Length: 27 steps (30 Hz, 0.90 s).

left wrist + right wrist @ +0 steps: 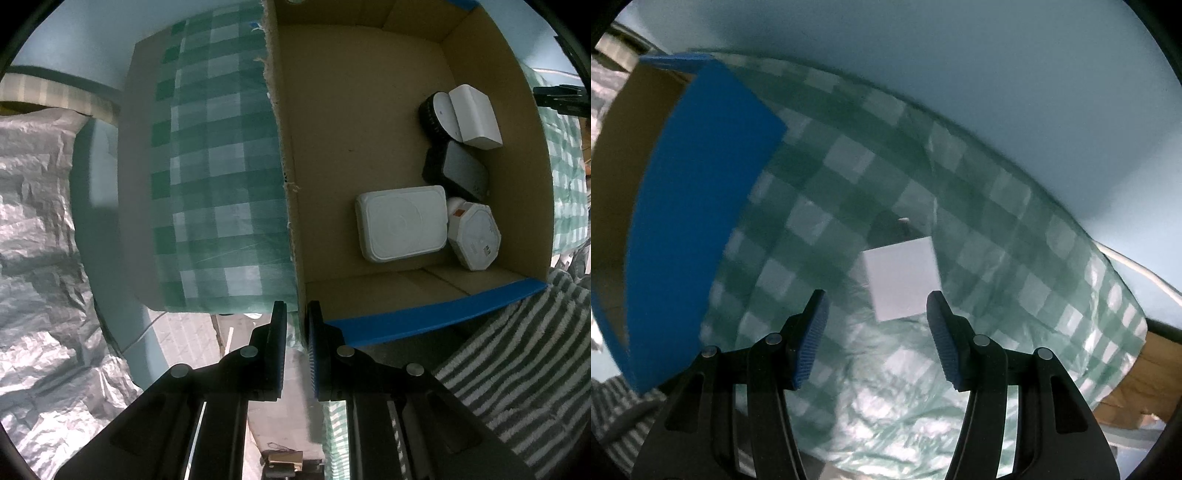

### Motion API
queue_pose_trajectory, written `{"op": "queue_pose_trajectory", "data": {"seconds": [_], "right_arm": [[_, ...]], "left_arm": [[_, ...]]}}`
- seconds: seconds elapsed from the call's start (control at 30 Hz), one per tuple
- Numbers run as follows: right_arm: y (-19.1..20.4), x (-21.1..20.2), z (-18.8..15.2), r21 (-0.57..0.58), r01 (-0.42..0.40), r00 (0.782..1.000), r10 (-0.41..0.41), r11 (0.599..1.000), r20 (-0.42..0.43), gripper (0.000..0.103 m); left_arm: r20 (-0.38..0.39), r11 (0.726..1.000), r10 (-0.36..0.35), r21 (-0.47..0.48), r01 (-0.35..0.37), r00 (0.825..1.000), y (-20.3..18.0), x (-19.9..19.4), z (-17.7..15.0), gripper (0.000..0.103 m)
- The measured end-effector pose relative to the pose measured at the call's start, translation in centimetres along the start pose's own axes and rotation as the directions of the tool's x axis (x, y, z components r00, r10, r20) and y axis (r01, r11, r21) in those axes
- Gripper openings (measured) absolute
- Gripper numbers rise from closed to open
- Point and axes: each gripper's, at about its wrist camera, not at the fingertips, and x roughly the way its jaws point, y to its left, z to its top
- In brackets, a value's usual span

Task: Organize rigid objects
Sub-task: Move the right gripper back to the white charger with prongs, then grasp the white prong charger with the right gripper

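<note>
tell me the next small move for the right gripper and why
Probably ease the right gripper forward until the white box sits between its pads, then close. Its jaws stand open and the box lies just ahead on the checked cloth, not yet between them, while the cardboard box already holds other items.

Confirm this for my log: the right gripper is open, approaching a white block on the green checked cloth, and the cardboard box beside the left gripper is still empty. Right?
Not quite. The left wrist view shows the cardboard box already holds several items, among them a white rectangular container. The rest stands: the right gripper is open, facing the white block on the checked cloth.
</note>
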Motion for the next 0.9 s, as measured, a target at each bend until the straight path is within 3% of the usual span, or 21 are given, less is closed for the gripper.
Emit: {"op": "queue_pose_trajectory", "data": {"seconds": [0.13,0.43,0.57,0.9], "right_arm": [[-0.2,1.5,0.4,-0.02,0.019,1.0,-0.019,1.0,0.003,0.061],[-0.3,3.5,1.4,-0.021,0.038,0.999,-0.038,0.999,-0.036,0.061],[-0.2,4.3,1.5,-0.011,0.048,0.998,-0.048,0.999,-0.046,0.054],[1.0,3.4,1.3,0.075,0.022,0.999,-0.019,0.997,-0.05,0.051]], "left_arm": [[-0.004,1.0,0.003,-0.002,-0.003,1.0,-0.1,0.0,0.1,0.011],[-0.012,1.0,0.001,-0.011,-0.001,1.0,-0.1,0.1,0.2,0.011],[-0.011,1.0,0.001,-0.011,-0.001,1.0,0.0,0.1,0.3,0.011],[-0.01,1.0,-0.006,-0.004,0.006,1.0,0.0,0.2,0.2,0.011]]}}
